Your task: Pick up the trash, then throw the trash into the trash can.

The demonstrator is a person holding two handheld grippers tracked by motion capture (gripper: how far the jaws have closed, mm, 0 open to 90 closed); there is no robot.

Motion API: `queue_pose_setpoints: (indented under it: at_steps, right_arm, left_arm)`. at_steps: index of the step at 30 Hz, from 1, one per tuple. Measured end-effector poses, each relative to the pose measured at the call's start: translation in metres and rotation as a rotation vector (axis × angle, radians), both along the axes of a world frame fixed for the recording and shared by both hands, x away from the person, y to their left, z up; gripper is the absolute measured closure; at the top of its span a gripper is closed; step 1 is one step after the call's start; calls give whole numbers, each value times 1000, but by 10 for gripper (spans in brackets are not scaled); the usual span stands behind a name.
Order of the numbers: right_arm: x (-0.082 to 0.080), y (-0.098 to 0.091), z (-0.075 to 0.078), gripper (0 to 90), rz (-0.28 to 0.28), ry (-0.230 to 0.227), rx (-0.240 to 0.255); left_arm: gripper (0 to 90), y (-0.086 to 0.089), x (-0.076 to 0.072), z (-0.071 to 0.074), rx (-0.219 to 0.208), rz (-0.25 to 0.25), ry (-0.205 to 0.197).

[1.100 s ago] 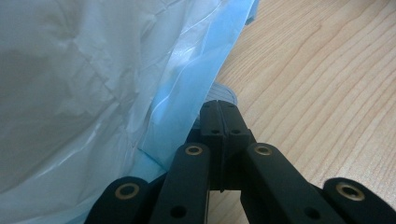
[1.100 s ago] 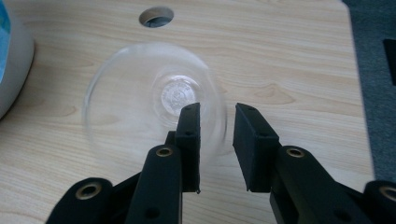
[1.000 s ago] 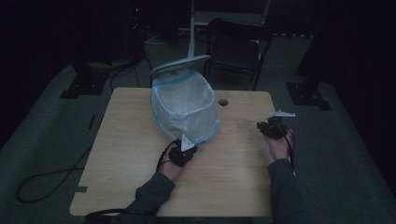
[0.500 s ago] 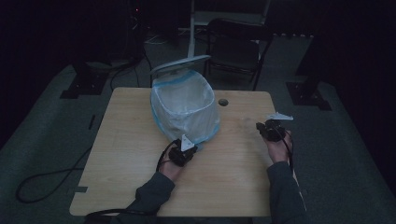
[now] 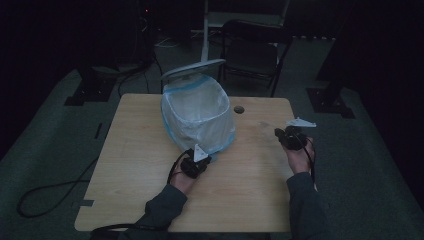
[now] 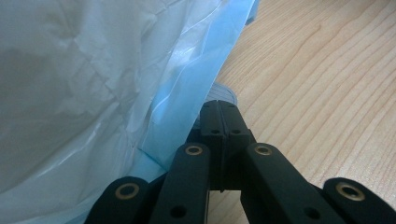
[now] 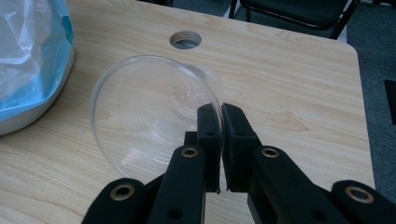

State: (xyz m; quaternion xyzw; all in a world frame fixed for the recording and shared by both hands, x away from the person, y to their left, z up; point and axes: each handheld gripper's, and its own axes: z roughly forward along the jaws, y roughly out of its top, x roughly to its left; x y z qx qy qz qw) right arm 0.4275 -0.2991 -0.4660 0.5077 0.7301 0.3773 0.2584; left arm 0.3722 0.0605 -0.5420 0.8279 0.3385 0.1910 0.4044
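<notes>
A clear plastic cup (image 7: 154,112) is clamped by its rim between the jaws of the right gripper (image 7: 219,121), tilted on its side with its mouth facing the camera, held over the right part of the wooden table (image 5: 140,160). In the high view the right gripper (image 5: 290,137) sits near the table's right edge, well apart from the bin (image 5: 197,117). The bin stands at the table's middle, lined with a white bag with a blue edge (image 6: 182,93). The left gripper (image 6: 219,116) has its jaws pressed together on the bag's blue edge at the bin's near side (image 5: 196,162). A round hole (image 7: 186,39) lies beyond the cup.
</notes>
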Motion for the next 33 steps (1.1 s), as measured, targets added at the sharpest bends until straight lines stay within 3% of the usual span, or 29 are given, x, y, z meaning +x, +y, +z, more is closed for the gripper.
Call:
queue_pose_setpoints:
  at_steps: [24,33]
  right_arm:
    - [-3,-1,4,870,10,-3,16]
    - [-6,7,22,870,41,-37,11]
  left_arm:
    - [900,0,0,0,-1,0,1]
    - [900,0,0,0,3,0,-3]
